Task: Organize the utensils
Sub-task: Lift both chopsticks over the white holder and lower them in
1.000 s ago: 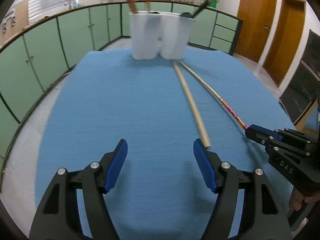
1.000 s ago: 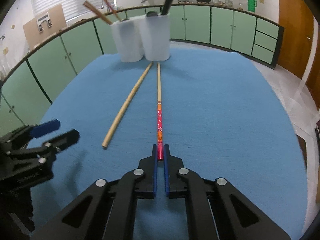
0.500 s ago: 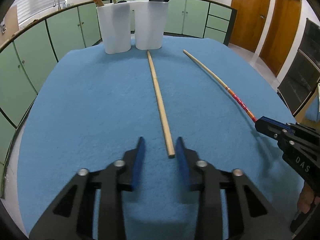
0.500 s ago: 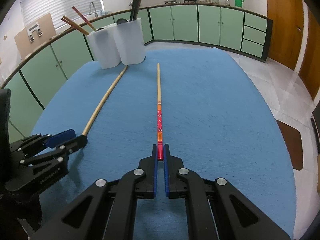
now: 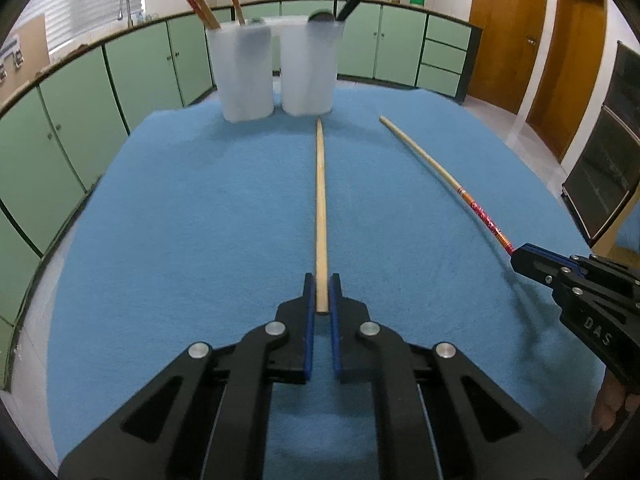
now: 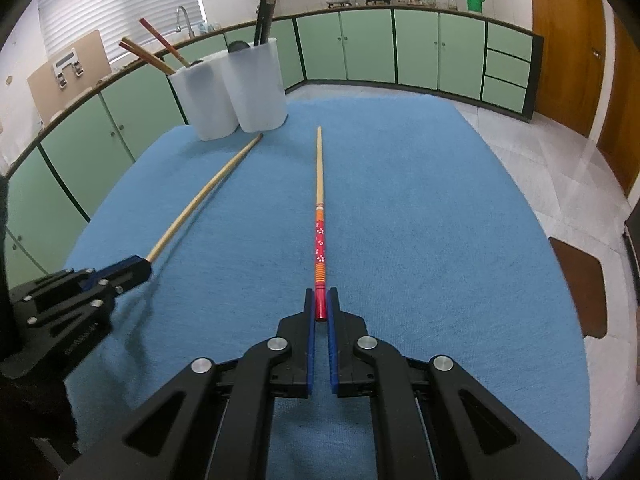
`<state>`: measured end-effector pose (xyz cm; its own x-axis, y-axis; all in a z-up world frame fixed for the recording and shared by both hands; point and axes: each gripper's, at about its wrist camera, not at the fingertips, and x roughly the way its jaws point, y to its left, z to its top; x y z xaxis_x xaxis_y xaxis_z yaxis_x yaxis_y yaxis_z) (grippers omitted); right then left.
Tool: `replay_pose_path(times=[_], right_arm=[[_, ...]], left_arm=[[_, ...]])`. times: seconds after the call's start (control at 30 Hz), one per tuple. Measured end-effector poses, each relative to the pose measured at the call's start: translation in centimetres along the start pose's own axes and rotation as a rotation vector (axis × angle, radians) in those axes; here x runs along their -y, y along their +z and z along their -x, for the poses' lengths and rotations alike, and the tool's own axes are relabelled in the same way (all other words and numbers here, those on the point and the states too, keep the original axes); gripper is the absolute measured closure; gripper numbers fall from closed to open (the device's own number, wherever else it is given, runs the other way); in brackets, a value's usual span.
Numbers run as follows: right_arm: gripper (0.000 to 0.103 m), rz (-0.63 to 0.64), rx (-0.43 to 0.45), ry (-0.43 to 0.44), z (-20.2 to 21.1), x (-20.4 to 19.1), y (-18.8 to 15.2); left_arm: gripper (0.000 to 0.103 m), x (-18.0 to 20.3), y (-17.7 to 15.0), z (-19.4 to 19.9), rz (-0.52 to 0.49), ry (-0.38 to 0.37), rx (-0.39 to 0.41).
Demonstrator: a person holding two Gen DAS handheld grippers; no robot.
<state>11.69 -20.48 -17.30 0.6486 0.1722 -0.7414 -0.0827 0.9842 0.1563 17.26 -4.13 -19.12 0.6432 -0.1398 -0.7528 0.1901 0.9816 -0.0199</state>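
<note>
I count two white holders (image 5: 276,72) and two loose chopsticks: my left gripper (image 5: 321,296) pinches the plain chopstick (image 5: 321,208), my right gripper (image 6: 320,308) the red-ended chopstick (image 6: 319,216).

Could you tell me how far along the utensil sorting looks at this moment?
Several chopsticks already stand in the white holder. In hand: the left claw is shut on the plain chopstick, the right claw on the red-handled chopstick. Both appear barely off the blue cloth and remain to be dropped into the holder.

L gripper (image 5: 321,294): blk frame, blue pads, silver screws | R gripper (image 6: 321,309): same ("DAS" lettering on side)
</note>
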Motion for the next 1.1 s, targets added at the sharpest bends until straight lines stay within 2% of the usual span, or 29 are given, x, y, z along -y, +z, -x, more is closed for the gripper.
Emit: replay_pose_path(times=[0.33, 0.73, 0.93, 1.1], right_arm=[[0.097, 0.049, 0.094, 0.010, 3.9, -1.0, 2.4], [0.097, 0.102, 0.218, 0.063, 9.2, -2.4, 8.0], [0.097, 0.122, 0.240, 0.119, 11.0, -3.3, 11.2], [0.097, 0.126, 0.224, 0.184, 11.4, -3.8, 13.6]], left_arm=[[0.097, -0.8, 2.9, 6.2, -0.016, 0.005, 0.134], [0.097, -1.4, 7.6, 11.5, -0.021, -0.040, 0.279], [0.097, -1.8, 9.3, 12.8, -0.042, -0.053, 0.321], [0.097, -1.9, 10.3, 13.4, -0.058, -0.058, 0.342]])
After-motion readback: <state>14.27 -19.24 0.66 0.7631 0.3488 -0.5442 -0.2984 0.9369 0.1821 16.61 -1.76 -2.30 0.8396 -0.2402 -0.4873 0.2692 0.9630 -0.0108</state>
